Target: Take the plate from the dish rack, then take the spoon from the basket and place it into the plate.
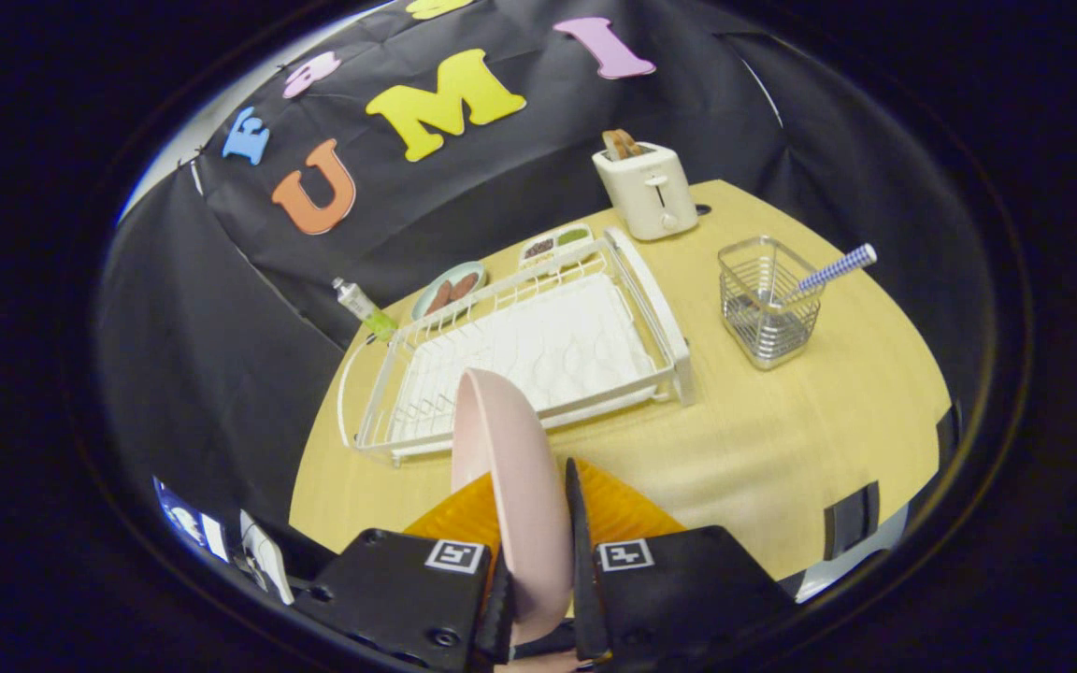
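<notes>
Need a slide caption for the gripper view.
Fingers clamp the pink plate on edge above the table, dish rack just beyond.

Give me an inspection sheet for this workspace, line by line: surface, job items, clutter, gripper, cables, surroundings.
Surface: light wooden table.
Job's things: pink plate held on edge between the fingers, lifted out in front of the white dish rack; spoon with checked handle standing in the wire basket.
Clutter: toaster with bread; small dish with food; divided tray; bottle.
Gripper: shut on pink plate.
Cables: nothing seen.
Surroundings: black cloth booth wall.
</notes>
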